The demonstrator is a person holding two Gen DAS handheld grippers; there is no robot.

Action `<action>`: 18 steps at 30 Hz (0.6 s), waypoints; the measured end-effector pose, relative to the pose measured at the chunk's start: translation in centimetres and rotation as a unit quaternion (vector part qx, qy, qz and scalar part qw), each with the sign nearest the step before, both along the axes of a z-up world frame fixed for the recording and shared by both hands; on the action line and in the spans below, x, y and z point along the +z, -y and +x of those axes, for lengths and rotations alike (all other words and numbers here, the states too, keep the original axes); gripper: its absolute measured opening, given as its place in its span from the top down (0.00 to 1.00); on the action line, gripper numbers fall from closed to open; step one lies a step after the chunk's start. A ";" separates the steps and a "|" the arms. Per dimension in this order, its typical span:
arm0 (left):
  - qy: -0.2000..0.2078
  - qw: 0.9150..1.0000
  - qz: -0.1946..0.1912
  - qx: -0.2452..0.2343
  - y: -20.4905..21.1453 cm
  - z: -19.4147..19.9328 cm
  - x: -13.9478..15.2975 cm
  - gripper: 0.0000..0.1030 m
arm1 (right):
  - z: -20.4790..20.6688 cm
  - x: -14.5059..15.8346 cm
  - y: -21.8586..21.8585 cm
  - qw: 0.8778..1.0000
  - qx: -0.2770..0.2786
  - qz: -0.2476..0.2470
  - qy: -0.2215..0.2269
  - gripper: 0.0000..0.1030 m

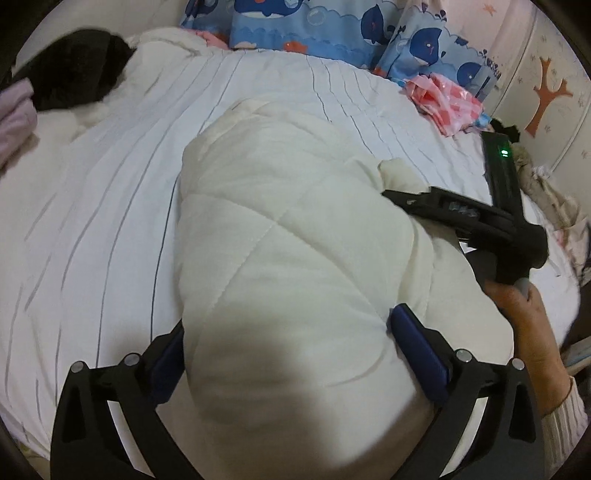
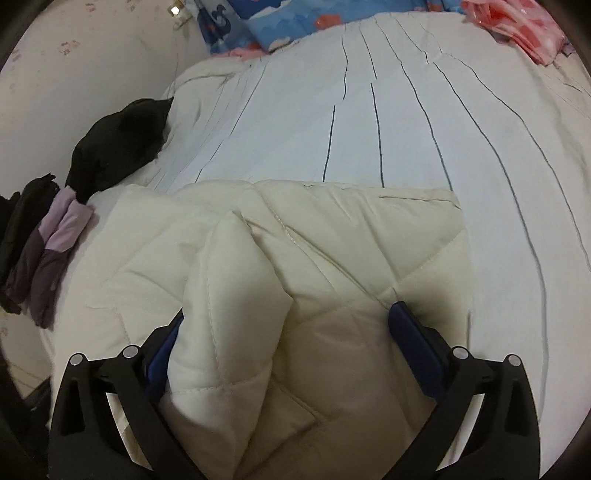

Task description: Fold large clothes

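Note:
A cream quilted garment lies folded into a thick bundle on the striped white bed. My left gripper stands wide open over its near end, and the padded cloth bulges up between the blue pads. The right gripper, held by a hand, rests at the bundle's right side beside a small cream flap. In the right wrist view the right gripper is open too. A raised fold of the garment sits between its jaws, against the left pad.
A black garment and purple-grey folded clothes lie at the bed's left edge. Blue whale-print pillows and a pink plastic bag are at the far end. A wall with a tree sticker stands to the right.

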State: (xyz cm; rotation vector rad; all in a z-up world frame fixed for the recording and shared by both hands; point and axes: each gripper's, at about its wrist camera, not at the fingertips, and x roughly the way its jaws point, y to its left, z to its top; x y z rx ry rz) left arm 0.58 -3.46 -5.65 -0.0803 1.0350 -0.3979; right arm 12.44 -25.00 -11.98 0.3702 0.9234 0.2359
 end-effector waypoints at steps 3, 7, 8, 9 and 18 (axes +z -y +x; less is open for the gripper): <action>0.026 1.000 0.002 0.003 -1.0 -1.7 1.8 0.06 | -3.8 4.0 -0.7 0.996 0.001 -0.081 0.034 0.06; 0.056 0.998 0.024 -0.003 -0.7 -3.3 2.3 0.06 | -8.8 4.2 -3.4 0.973 0.036 -0.226 0.040 0.06; 0.038 0.999 0.012 -0.005 -0.5 -2.9 1.6 0.06 | -8.6 2.8 -3.9 0.969 0.044 -0.241 0.030 0.06; 0.032 0.999 0.012 -0.005 -0.4 -2.7 1.3 0.05 | -8.0 1.6 -3.1 0.974 0.050 -0.221 0.018 0.06; 0.033 0.999 0.024 0.015 -0.5 -2.8 1.0 0.05 | -15.6 7.3 -3.2 0.984 0.049 -0.159 0.068 0.06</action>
